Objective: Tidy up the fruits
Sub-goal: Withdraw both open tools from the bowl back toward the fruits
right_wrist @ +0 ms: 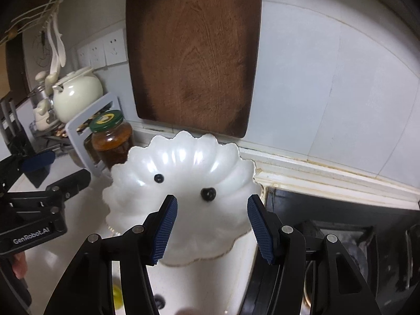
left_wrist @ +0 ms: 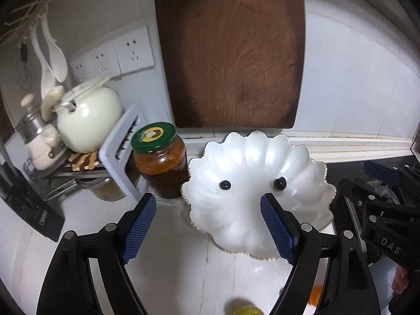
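A white scalloped plate (left_wrist: 244, 155) sits on the white counter against the wall; it also shows in the right wrist view (right_wrist: 183, 152). Dark berries lie on it: one on the left (left_wrist: 225, 185) (right_wrist: 158, 178) and a pair on the right (left_wrist: 279, 183) (right_wrist: 208, 193). My left gripper (left_wrist: 208, 225) is open and empty, above the plate's near left edge. My right gripper (right_wrist: 212, 225) is open and empty, above the plate's near side. A green fruit (left_wrist: 245, 310) (right_wrist: 117, 296) lies on the counter near the bottom edge, and an orange fruit (left_wrist: 315, 295) shows blurred beside the right finger.
A dark wooden cutting board (left_wrist: 231, 52) leans on the wall behind the plate. A green-lidded jar (left_wrist: 160, 160) stands left of the plate, with a grey rack (left_wrist: 118, 162) and a cream teapot (left_wrist: 89, 118) beyond. A black stove (right_wrist: 341, 223) lies right of the plate.
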Demonstrator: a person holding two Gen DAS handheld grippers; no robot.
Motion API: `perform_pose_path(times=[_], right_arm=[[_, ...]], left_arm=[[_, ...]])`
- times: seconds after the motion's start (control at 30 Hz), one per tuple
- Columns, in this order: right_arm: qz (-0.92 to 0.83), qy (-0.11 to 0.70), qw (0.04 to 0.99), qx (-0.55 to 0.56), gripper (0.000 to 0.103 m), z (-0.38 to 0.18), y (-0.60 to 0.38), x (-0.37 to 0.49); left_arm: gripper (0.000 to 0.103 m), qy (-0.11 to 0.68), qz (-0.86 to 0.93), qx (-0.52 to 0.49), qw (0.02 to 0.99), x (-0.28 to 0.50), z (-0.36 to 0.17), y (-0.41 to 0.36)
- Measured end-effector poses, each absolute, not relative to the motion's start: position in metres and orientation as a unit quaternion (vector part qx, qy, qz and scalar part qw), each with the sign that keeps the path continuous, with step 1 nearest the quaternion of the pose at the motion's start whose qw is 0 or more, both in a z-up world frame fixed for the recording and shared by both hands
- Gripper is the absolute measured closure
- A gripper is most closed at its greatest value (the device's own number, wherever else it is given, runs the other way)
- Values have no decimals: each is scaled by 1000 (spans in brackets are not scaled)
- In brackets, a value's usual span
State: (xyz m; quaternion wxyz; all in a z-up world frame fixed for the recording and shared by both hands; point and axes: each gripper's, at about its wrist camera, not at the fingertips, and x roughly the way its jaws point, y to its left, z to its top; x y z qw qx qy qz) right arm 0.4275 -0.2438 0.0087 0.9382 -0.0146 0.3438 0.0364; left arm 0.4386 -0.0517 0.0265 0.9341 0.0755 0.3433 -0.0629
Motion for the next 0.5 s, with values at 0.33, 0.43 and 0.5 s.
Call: perform_pose_path(times=[0.33, 0.43, 0.5], right_arm=[[35, 314, 949, -4, 46, 23, -242, 374], [36, 306, 951, -5, 46, 27, -239, 361], [38, 301, 953, -6, 46, 29, -237, 351]], left_arm=[[21, 305, -73, 66, 947, 380, 47, -45], [21, 303, -77, 55, 948, 365, 51, -41], [21, 300, -77, 52, 949, 356, 52, -40]])
